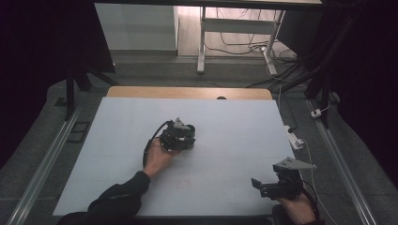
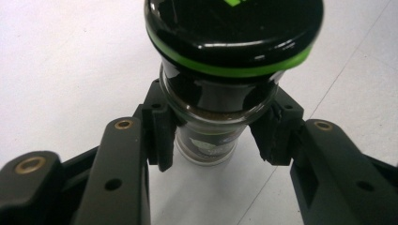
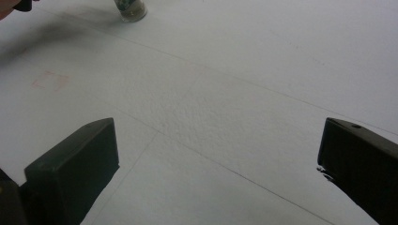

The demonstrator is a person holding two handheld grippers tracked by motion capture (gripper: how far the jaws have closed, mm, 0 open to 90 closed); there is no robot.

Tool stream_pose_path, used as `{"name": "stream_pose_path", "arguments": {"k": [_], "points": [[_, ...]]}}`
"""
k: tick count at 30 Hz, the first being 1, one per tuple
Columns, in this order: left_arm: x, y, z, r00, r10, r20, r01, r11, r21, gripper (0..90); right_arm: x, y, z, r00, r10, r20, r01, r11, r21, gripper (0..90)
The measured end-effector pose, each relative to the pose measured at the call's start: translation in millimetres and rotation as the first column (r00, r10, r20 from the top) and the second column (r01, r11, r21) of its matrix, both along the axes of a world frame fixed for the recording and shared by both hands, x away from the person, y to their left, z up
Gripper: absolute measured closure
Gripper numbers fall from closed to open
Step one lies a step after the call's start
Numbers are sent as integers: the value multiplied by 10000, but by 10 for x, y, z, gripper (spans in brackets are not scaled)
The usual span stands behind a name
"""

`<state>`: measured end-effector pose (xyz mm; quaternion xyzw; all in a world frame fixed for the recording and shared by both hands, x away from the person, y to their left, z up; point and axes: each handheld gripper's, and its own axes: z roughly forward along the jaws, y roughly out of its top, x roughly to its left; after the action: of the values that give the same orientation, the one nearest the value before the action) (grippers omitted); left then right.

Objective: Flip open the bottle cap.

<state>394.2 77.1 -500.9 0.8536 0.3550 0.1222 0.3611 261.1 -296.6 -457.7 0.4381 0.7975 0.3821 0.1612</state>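
Right gripper [image 1: 263,186]: nearest to me, at the near right corner of the worktop [image 1: 234,122], with my hand wrapped round its back end. From the right gripper view I see its jaws standing wide apart with only bare white surface between them, so it has hold of nothing.

Grey plate [image 1: 293,164]: the three-cornered piece sits on top of the right gripper, tipped up toward the right edge of the worktop.

Left forearm: my dark sleeve [image 1: 115,201] comes in from the near left and runs up toward the middle of the worktop.

Left gripper [image 1: 185,139]: about mid-worktop, well apart from the right one. In the left gripper view the jaws are drawn in on the glass just under the cap, one pad [image 2: 162,136] on each side, pressing on it. That is a firm grip.

Spice jar [image 2: 220,101]: clear glass, brownish contents inside, a glossy black cap with a bright green ring round it, and a label lower down that I cannot read. It stands upright between the left jaws, and in the right gripper view I can see its base [image 3: 131,9] down on the white surface.

Worktop: a white sheet with faint seam lines, and a strip of bare wood [image 1: 187,92] along the far edge.

Beyond: white desk legs [image 1: 202,42] and loose cables [image 1: 244,47] on the floor.
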Motion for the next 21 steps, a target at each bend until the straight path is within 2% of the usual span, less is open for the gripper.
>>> {"name": "stream_pose_path", "arguments": {"k": [11, 21], "points": [[-3, 4, -5, 10000, -2, 10, 2, 10000, -32, 537, -4, 6, 13, 10000, 0, 79, -1, 10000, 46, 0], [4, 18, -11, 10000, -68, 32, 68, 9999, -91, 536, -1, 48, 63, 9992, 345, 222, -348, 9992, 170, 0]]}}
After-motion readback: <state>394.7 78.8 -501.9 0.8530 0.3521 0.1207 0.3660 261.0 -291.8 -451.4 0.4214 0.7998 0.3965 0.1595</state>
